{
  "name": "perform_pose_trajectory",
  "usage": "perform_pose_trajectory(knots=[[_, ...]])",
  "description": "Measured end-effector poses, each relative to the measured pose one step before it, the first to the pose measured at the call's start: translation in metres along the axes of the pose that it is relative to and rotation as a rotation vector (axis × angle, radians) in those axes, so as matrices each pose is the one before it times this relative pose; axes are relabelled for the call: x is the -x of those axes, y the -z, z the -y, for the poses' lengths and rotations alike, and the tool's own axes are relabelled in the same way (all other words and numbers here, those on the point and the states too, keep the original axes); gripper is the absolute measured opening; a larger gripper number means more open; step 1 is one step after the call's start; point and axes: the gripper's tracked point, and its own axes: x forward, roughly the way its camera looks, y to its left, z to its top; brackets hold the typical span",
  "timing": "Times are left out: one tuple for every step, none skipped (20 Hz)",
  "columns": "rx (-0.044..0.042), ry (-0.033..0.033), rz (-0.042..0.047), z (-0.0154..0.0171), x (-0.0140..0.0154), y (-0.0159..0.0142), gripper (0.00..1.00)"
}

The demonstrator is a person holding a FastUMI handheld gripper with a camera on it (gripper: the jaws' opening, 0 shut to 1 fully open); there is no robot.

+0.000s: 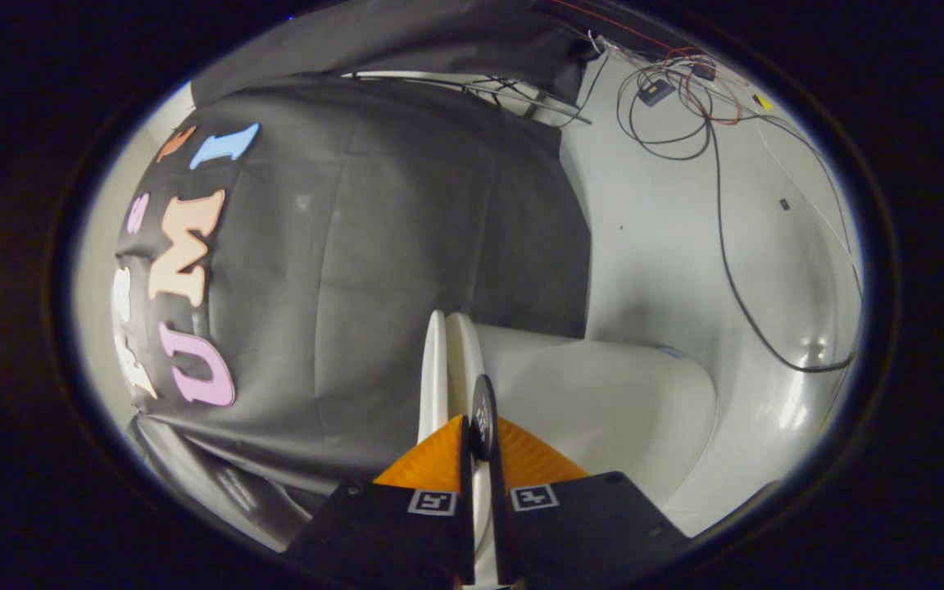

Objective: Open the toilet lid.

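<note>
The view is rolled on its side. The white toilet (603, 393) lies just beyond the fingers, its bowl to the right. The toilet lid (462, 360) and the seat rim beside it (432, 369) stand edge-on as two thin white layers with a narrow gap between them. My gripper (482, 459) is shut, and a thin white strip of the lid's edge runs down between the two fingers. A dark round pad (484, 414) presses on that edge at the fingertips.
The booth's black cloth wall (374, 270) hangs beyond the toilet to the left. To the right, the white floor (669, 246) carries loose black and red cables (710, 115) and a small dark box.
</note>
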Motion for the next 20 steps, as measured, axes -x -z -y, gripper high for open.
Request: perform_pose_trajectory(knots=[[-0.01166, 0.00215, 0.00487, 0.00102, -0.00019, -0.00253, 0.09], [-0.00630, -0.00163, -0.00881, -0.00063, 0.00035, 0.00228, 0.08], [-0.00146, 0.00078, 0.01025, -0.00125, -0.00085, -0.00109, 0.08], [0.00981, 0.00754, -0.00884, -0.00023, 0.00035, 0.00229, 0.08], [0.01754, 0.01071, 0.00569, 0.00079, 0.00035, -0.00072, 0.08], [0.02138, 0.01629, -0.00757, 0.00085, -0.00168, 0.00156, 0.08], [0.02896, 0.01625, -0.00474, 0.00060, -0.00045, 0.00097, 0.08], [0.02655, 0.00819, -0.00513, -0.00270, 0.00235, 0.00028, 0.08], [0.02472, 0.01083, -0.00025, -0.00131, -0.00029, -0.00102, 0.08], [0.02932, 0.01744, -0.00698, -0.00303, 0.00093, 0.00012, 0.08], [0.02981, -0.00041, -0.00833, -0.00388, 0.00233, 0.00066, 0.08], [0.01120, -0.02841, 0.01709, -0.01021, 0.00124, -0.00256, 0.07], [0.01379, -0.05511, 0.02345, -0.01427, 0.00222, -0.00422, 0.06], [0.02169, -0.03537, 0.02767, -0.01372, -0.00024, -0.00453, 0.06], [0.02821, -0.01340, 0.01631, -0.01116, -0.00153, -0.00016, 0.06], [0.02020, 0.01092, 0.00984, -0.00344, -0.00085, 0.00078, 0.06], [0.01388, 0.00672, 0.00401, -0.00292, 0.00071, -0.00044, 0.06], [0.01168, -0.00640, 0.00459, -0.00697, 0.00246, -0.00081, 0.06], [0.01759, -0.00807, 0.00311, -0.00763, 0.00206, -0.00167, 0.05], [0.02190, 0.00131, -0.00552, -0.00833, -0.00036, 0.00163, 0.06]])
